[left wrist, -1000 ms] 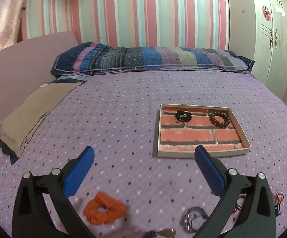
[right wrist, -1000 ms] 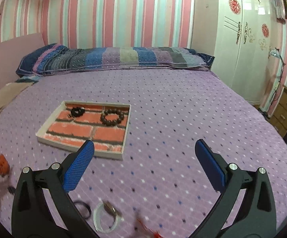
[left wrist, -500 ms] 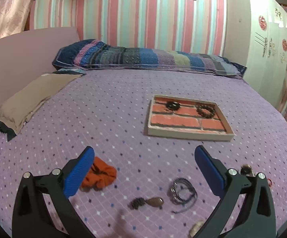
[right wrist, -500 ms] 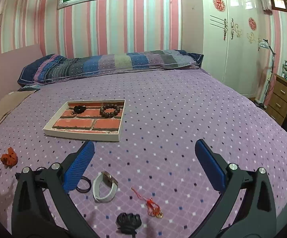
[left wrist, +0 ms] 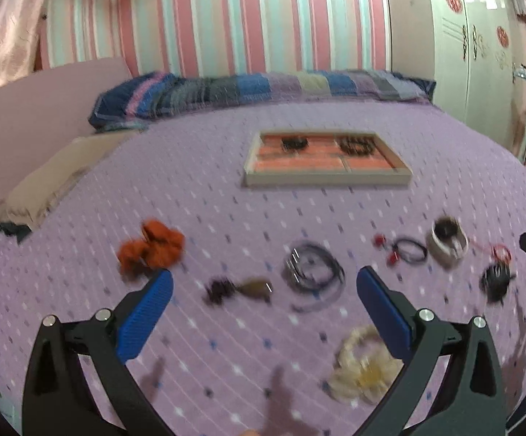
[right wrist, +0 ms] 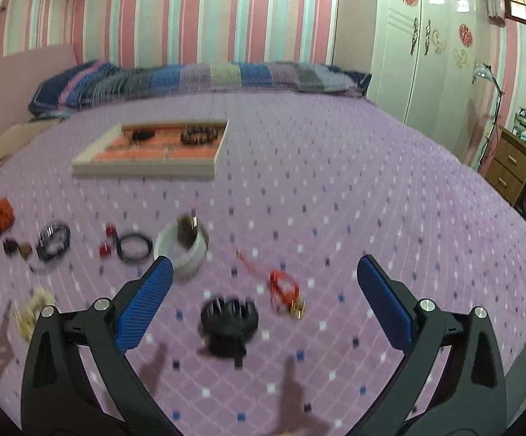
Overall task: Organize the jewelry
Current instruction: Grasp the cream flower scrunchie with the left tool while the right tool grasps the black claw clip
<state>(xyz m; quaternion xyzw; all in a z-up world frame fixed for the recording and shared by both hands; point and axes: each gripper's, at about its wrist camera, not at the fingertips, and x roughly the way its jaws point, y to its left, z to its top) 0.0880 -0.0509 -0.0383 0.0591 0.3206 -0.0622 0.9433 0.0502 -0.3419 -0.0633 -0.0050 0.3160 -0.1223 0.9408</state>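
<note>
A shallow tray (left wrist: 326,180) with a brick-pattern floor lies mid-bed and holds two dark bead bracelets (left wrist: 356,145); it also shows in the right wrist view (right wrist: 146,167). Loose items lie nearer me on the purple bedspread: an orange scrunchie (left wrist: 152,247), a brown pendant (left wrist: 252,287), a dark coiled necklace (left wrist: 312,272), a white bangle (right wrist: 185,249), a black hair tie (right wrist: 134,247), a red tassel charm (right wrist: 283,287), a black hair clip (right wrist: 228,323) and a cream flower piece (left wrist: 366,370). My left gripper (left wrist: 263,298) is open and empty above the pendant and necklace. My right gripper (right wrist: 264,287) is open and empty above the clip and charm.
A striped pillow (left wrist: 263,91) lies along the headboard wall. A beige folded cloth (left wrist: 56,178) lies at the bed's left side. A white wardrobe (right wrist: 426,43) and a wooden desk (right wrist: 517,167) stand to the right of the bed.
Both grippers have pulled back from the tray and tilted down, so the loose jewelry at the near edge of the bed has come into view. Both stay open and empty.
</note>
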